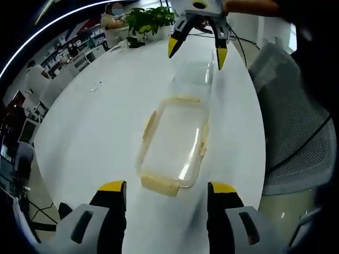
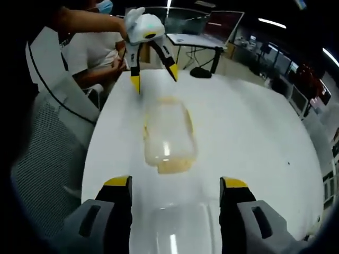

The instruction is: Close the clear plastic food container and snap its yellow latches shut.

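A clear plastic container point(image 1: 175, 140) with yellow latches along its rim lies on the white table, just beyond my open left gripper point(image 1: 167, 187). Its clear lid point(image 1: 193, 76) lies flat on the table past the container's far end, apart from it. Above the lid hovers my right gripper point(image 1: 196, 52), jaws spread. In the right gripper view the lid point(image 2: 172, 233) lies low between the jaws of my open right gripper point(image 2: 175, 182). The container point(image 2: 168, 135) sits further on, and the left gripper point(image 2: 154, 76) hangs open over its far end. Nothing is held.
The white table point(image 1: 106, 116) is long and oval. A grey mesh chair point(image 1: 296, 121) stands close at its edge. A potted plant point(image 1: 151, 21) is at the far end. A seated person point(image 2: 98, 50) and desks with monitors point(image 2: 222, 26) lie behind.
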